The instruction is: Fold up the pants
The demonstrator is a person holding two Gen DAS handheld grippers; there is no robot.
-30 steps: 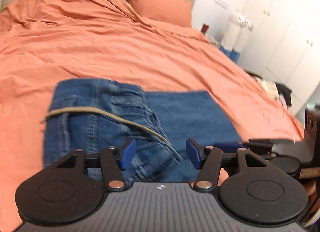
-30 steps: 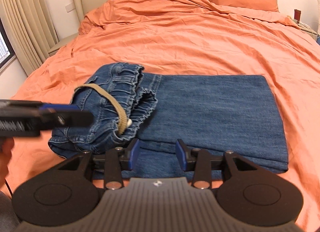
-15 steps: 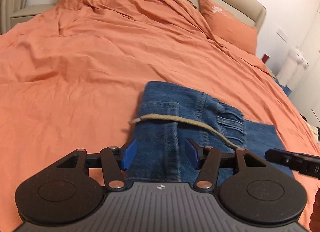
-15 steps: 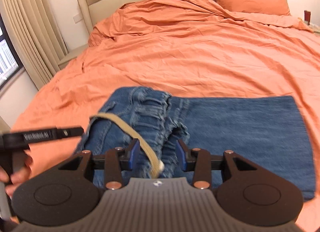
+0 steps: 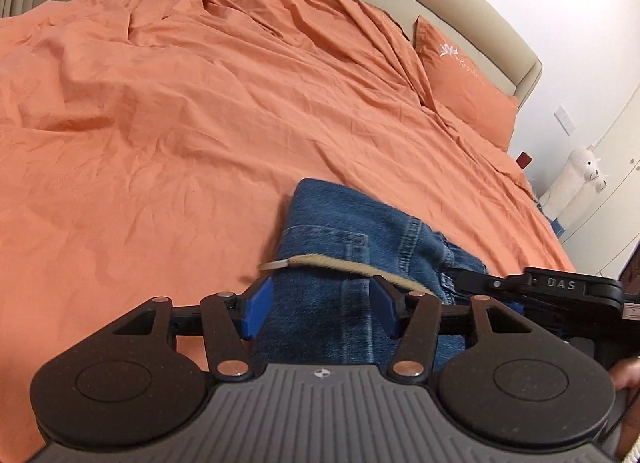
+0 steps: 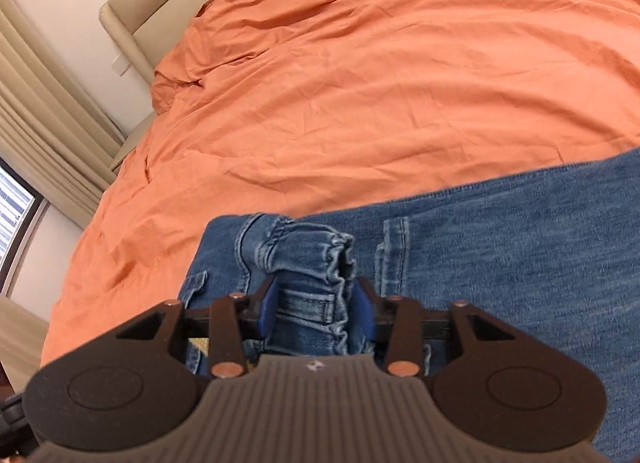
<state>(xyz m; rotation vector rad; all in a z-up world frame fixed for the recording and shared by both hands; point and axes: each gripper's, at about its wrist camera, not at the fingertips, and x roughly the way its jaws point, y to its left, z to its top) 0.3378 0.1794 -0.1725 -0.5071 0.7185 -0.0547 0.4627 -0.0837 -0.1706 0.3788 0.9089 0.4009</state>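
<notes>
Folded blue denim pants (image 5: pixel 344 231) lie on the orange bed (image 5: pixel 160 103), with a tan drawstring (image 5: pixel 332 263) across the waist end. My left gripper (image 5: pixel 320 305) is open, its blue pads astride the near edge of the pants. In the right wrist view the pants (image 6: pixel 520 247) fill the lower right. My right gripper (image 6: pixel 316 309) is open, low over the bunched elastic waistband (image 6: pixel 312 259), which sits between its pads. The right gripper's body (image 5: pixel 560 287) shows at the right of the left wrist view.
An orange pillow (image 5: pixel 464 79) and beige headboard (image 5: pixel 460 11) are at the far end. A white plush toy (image 5: pixel 580 179) stands by the wall on the right. Beige curtains (image 6: pixel 48 111) and a window are to the left.
Both grippers have dropped lower and closer to the waist end of the pants. The right gripper's pads now straddle the bunched waistband. The left gripper has swung toward the pants' left edge.
</notes>
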